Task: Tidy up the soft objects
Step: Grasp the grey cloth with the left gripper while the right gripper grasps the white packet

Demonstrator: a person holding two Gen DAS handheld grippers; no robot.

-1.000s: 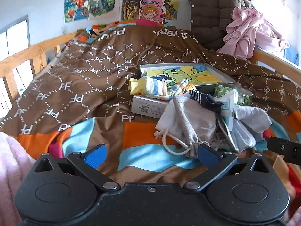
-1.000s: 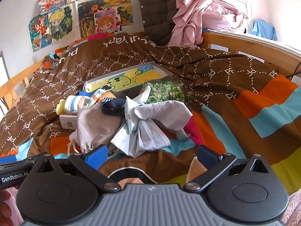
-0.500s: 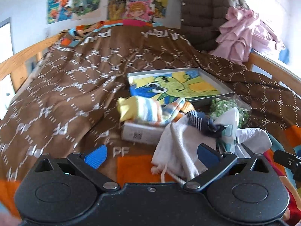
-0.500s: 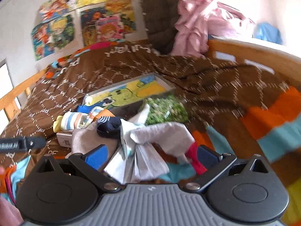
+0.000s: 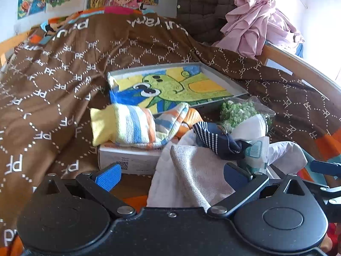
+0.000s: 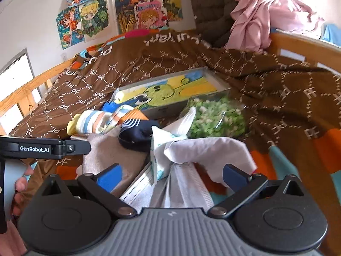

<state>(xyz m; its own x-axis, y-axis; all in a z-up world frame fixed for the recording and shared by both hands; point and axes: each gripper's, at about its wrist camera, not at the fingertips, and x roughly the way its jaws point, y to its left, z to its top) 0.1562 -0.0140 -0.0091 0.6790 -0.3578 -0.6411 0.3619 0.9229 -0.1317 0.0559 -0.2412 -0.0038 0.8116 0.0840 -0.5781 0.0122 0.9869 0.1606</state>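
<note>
Hovering over the pile on the bed (image 5: 64, 89), left gripper (image 5: 170, 173) wide open above the grey pouch (image 5: 198, 177), right gripper (image 6: 171, 173) wide open above the face mask (image 6: 183, 189); striped sock (image 5: 127, 125) lies on a box (image 5: 130, 160)

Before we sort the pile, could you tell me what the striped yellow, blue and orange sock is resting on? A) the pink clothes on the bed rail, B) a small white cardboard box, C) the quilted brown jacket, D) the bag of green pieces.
B: in the left wrist view the striped sock lies across the top of the white box, whose printed side shows just beneath it.
</note>
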